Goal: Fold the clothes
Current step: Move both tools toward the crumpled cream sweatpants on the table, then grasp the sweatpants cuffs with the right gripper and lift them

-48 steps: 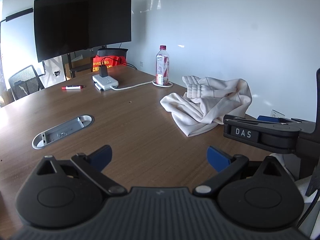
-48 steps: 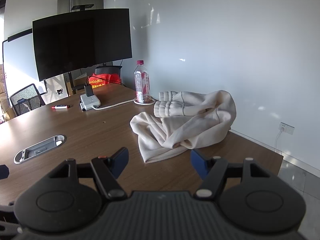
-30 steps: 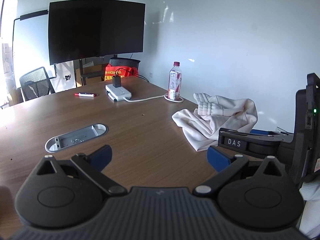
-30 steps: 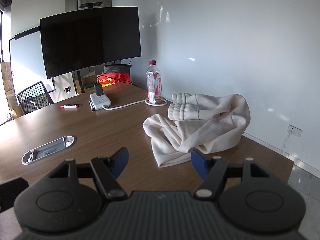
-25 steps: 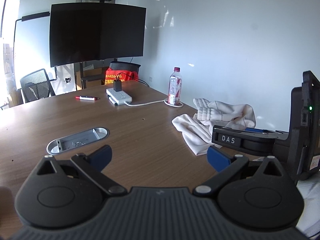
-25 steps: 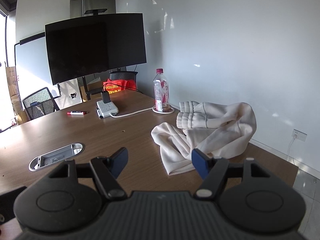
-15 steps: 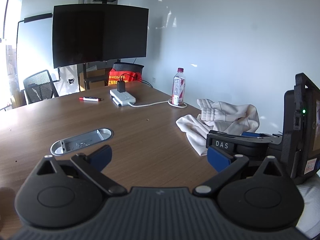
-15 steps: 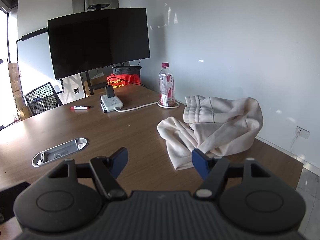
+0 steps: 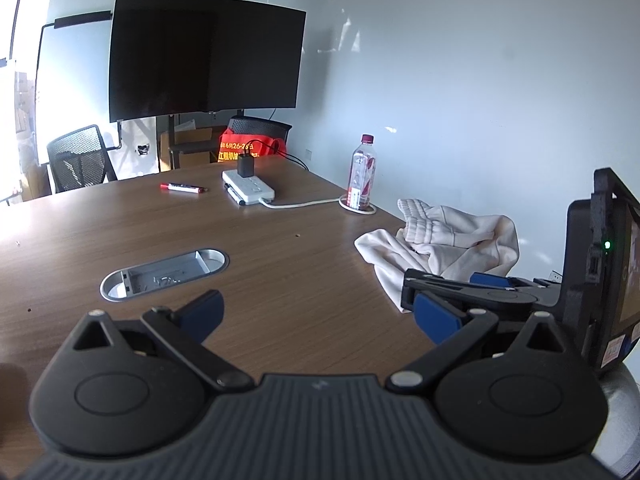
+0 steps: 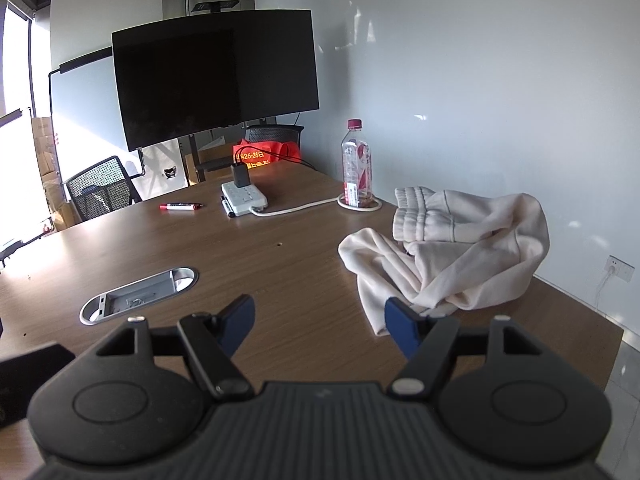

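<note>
A: Where is the cream garment (image 10: 448,256), and how does it lie?

B: It lies in a crumpled heap on the brown table (image 10: 280,264), near the table's right edge, at about 2 o'clock from the right gripper (image 10: 320,322). It is not folded. Its long axis goes roughly from the ribbed cuffs (image 10: 412,214) at the far end, toward 12 o'clock, down to a loose flap at the near end, toward 6 o'clock. So the cuffs point away from the cameras, toward the bottle.

A: What stands close to it?

B: A plastic water bottle (image 10: 357,166) with a red cap stands upright just beyond the cuffs, at about 11 o'clock from the heap. A white cable runs from the bottle's foot to a white power strip (image 10: 244,198) further left. A red marker (image 10: 180,207) lies left of the strip. An oval metal cable hatch (image 10: 140,294) is set in the table at about 9 o'clock from the garment, well apart from it.

A: And the grippers?

B: The right gripper hovers over the table with its blue pads wide apart and nothing between them. Its right pad is just beside the near flap; if it touches, I cannot tell. The left gripper (image 9: 318,316) is also spread wide and empty. In the left view the garment (image 9: 440,240) is at 2 o'clock, partly hidden behind the right gripper.
</note>
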The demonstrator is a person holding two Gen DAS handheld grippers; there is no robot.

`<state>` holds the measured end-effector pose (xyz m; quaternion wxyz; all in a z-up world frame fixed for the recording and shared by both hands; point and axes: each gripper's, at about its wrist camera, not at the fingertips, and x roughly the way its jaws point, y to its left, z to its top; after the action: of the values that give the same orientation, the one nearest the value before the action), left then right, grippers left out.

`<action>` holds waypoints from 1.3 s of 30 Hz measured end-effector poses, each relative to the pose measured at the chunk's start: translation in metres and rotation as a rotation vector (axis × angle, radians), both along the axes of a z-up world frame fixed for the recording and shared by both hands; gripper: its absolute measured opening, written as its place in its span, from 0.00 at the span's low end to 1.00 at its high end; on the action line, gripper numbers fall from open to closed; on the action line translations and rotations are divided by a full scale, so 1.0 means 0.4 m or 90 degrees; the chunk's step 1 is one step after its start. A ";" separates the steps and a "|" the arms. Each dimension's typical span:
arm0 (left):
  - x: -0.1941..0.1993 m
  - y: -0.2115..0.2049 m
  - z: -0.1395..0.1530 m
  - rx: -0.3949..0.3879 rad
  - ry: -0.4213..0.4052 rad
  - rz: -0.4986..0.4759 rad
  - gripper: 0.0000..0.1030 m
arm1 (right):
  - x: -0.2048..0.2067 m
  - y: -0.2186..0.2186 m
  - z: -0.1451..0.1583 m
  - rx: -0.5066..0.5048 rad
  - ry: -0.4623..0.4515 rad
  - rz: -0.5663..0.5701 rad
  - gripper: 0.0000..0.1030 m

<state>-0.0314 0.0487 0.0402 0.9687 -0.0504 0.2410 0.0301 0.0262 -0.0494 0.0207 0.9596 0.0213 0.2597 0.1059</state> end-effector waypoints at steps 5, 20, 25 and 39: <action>0.006 0.004 -0.011 -0.013 0.009 -0.009 1.00 | -0.013 -0.006 0.007 0.000 -0.009 0.006 0.75; 0.020 0.017 -0.032 -0.031 0.028 -0.003 1.00 | -0.037 -0.022 0.020 0.005 -0.005 -0.001 0.75; 0.024 0.024 -0.033 -0.029 0.029 0.005 1.00 | -0.031 -0.021 0.016 0.007 0.001 0.005 0.75; 0.045 0.054 -0.064 0.077 0.007 0.108 1.00 | 0.157 -0.091 -0.096 0.000 0.020 -0.052 0.77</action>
<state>-0.0133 0.0703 0.0147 0.9628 -0.0122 0.2386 0.1264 0.0889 -0.0860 -0.0176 0.9589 0.0339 0.2738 0.0663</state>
